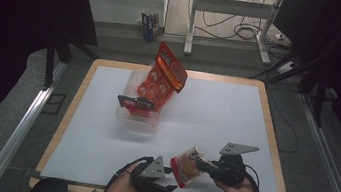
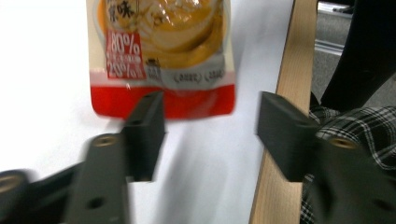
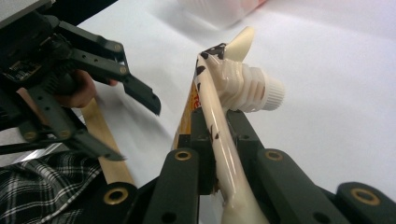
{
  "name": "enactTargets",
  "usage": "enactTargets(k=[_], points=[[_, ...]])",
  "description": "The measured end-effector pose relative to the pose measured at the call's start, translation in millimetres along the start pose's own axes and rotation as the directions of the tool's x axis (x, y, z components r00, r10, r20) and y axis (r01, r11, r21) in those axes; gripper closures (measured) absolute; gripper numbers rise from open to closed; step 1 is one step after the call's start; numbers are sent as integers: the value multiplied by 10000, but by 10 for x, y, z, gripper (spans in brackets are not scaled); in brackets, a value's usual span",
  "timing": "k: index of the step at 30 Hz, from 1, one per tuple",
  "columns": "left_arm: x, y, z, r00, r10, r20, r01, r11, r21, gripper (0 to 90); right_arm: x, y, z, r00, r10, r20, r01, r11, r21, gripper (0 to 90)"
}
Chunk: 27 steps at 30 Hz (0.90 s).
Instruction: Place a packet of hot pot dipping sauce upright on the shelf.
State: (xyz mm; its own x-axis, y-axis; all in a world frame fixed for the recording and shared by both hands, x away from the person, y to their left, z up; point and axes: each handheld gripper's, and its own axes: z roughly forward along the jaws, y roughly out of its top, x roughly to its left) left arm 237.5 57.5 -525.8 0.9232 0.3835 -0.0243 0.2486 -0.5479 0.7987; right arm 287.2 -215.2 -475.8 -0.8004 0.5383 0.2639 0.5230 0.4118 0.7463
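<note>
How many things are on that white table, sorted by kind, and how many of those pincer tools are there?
Spouted food pouches: 1, the pouch clamped in the right gripper
Red snack packs: 1, the red pack leaning in the bin
Clear plastic bins: 1, the bin
Black clips: 1, the black clip on the red pack
Handheld grippers: 2, with the left gripper open
Total: 6

The pouch (image 2: 161, 56) has "80%" and "20%" in white on a red patch, around 9 o'clock on its front; the rest's too blurry.
</note>
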Motion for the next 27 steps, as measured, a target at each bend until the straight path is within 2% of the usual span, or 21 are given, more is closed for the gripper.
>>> enactTargets(k=[1, 6, 8, 13, 21, 27], points=[[2, -9, -15, 10000, -75, -41, 75, 10000, -41, 321, -1, 23, -13, 10000, -81, 50, 81, 10000, -48, 824], [42, -55, -165, 9979, -610, -201, 604, 9978, -288, 177, -4, 82, -40, 9994, -293, 171, 296, 9994, -162, 827], [61, -63, -208, 9967, -798, -139, 792, 9962, -360, 128, -2, 115, -52, 9989, -408, 237, 413, 9989, -217, 828], [106, -102, -277, 9945, -1050, -44, 1047, 9935, -444, 84, -7, 192, -65, 9973, -641, 369, 652, 9974, -306, 832], [154, -204, -424, 9923, -1121, -532, 1092, 9925, -545, 34, -15, 389, -39, 9938, -1051, 360, 1071, 9926, -580, 835], [197, -292, -559, 9871, -1254, -998, 1184, 9903, -726, 23, -25, 591, 46, 9903, -1356, 300, 1375, 9878, -726, 835]])
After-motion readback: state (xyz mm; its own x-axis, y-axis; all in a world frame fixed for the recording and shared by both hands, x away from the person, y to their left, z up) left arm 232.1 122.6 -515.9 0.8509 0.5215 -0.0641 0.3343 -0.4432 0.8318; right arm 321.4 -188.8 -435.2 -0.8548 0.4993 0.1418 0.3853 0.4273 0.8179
